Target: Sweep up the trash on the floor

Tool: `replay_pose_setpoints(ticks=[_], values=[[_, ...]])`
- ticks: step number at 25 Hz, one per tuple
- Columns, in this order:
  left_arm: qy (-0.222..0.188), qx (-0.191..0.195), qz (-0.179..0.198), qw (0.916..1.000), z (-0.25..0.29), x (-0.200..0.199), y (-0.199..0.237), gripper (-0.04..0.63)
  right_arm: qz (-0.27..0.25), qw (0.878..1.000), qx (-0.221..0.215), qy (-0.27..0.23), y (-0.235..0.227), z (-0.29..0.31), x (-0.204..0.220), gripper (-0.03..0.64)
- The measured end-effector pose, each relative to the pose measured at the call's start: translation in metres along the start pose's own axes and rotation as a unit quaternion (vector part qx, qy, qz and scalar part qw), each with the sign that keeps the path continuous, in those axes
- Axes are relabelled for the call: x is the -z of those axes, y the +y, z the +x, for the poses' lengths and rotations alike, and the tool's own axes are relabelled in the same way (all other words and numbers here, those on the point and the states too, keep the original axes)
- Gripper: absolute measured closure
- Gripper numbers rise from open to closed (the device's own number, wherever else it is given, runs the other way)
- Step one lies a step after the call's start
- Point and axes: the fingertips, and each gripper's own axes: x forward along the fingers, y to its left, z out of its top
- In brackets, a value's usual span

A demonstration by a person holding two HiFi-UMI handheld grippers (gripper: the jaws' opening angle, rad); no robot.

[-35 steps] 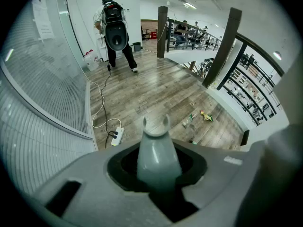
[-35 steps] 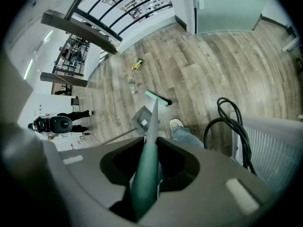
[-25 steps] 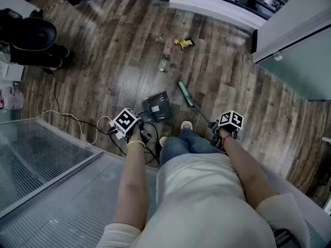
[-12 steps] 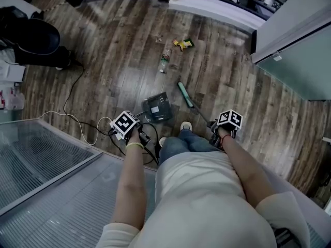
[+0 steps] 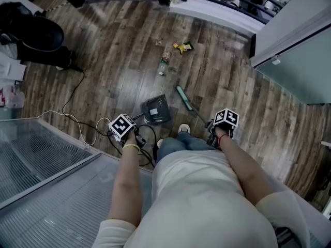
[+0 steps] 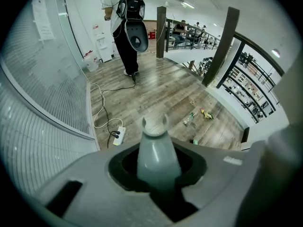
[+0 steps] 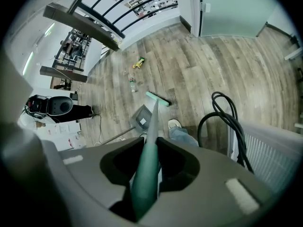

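Wood floor (image 5: 114, 71); bottle (image 5: 164, 64) and wrapper (image 5: 183, 47) lay unswept ahead. Left gripper (image 6: 154, 174) clamped dustpan handle (image 6: 155, 145), right gripper (image 7: 147, 174) clamped broom (image 5: 183, 97). Likely approach step; next, broom reaches beyond litter.

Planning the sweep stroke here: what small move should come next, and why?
Probably push the broom forward, beyond the bottle and wrapper: both lie past its head, while the dustpan sits nearer the shoe.
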Motion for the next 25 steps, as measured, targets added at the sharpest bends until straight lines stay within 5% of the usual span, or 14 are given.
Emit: replay_pose_setpoints(ticks=[12,25], values=[[-0.001,0.002,-0.042,0.9991,-0.005,0.000,0.013,0.508,0.017,1.000,-0.011,-0.011,0.013,-0.013,-0.019,0.520],[-0.049,0.014,-0.100,0.9936,-0.017,-0.055,0.025,0.508,0.021,0.999,-0.023,-0.025,0.047,-0.021,-0.043,0.520]])
